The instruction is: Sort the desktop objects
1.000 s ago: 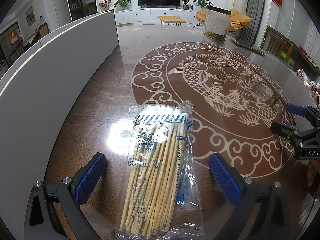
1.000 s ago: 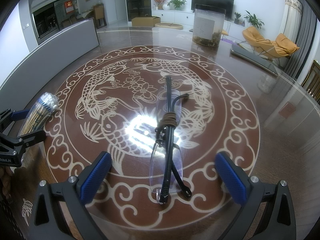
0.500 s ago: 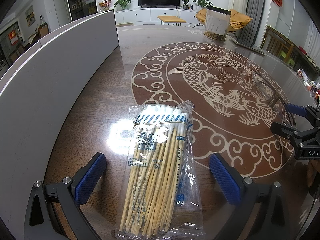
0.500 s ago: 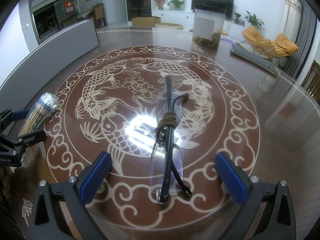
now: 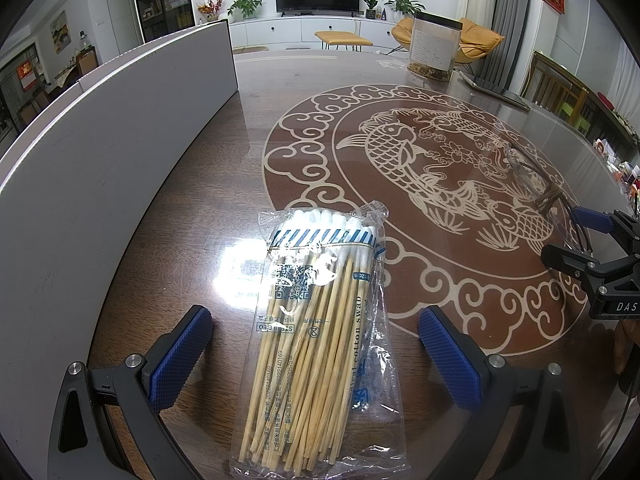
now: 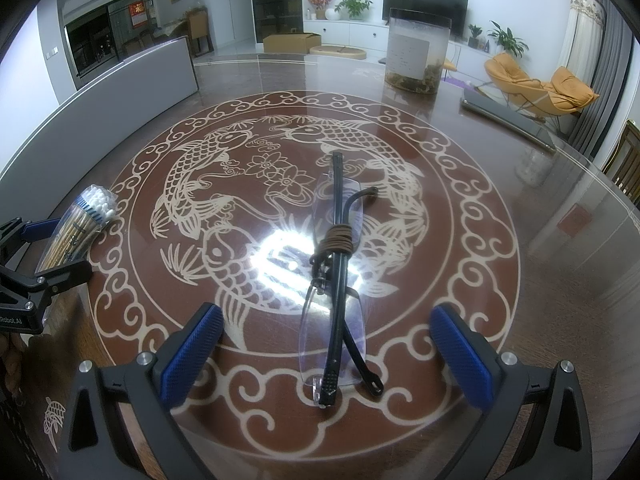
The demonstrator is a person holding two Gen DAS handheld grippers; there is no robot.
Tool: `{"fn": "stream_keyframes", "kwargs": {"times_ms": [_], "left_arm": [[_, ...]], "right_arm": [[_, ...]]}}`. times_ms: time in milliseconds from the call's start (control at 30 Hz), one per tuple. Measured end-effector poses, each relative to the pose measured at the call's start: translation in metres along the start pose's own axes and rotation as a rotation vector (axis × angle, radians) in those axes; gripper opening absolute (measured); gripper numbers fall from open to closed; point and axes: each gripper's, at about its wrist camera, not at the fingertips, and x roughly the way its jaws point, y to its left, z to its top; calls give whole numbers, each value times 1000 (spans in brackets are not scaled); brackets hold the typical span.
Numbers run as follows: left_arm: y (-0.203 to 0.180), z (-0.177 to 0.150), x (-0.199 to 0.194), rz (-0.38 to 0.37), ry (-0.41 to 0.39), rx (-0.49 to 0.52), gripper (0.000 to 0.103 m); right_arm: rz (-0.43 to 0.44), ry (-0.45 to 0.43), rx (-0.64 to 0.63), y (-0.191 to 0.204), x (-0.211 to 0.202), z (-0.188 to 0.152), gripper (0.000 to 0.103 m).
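A clear bag of wooden cotton swabs (image 5: 316,344) lies flat on the glass table between the wide-open fingers of my left gripper (image 5: 314,344); neither pad touches it. It also shows at the left of the right wrist view (image 6: 82,226). A folded pair of rimless glasses with black arms and a brown cord (image 6: 338,276) lies between the wide-open fingers of my right gripper (image 6: 328,350), untouched. The glasses show faintly in the left wrist view (image 5: 540,184), just beyond the right gripper (image 5: 584,240).
A long grey-white board (image 5: 100,152) stands on edge along the table's left side. A clear jar (image 6: 416,56) with brown contents stands at the far side. A dark flat strip (image 6: 508,118) lies at the far right. The table top (image 6: 256,184) has a fish pattern.
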Motion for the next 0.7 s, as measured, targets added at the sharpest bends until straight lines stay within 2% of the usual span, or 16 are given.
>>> {"fn": "stream_keyframes", "kwargs": {"times_ms": [700], "left_arm": [[-1, 0, 0, -14, 6, 16, 103]], "right_arm": [[0, 0, 0, 0, 0, 0, 103]]}}
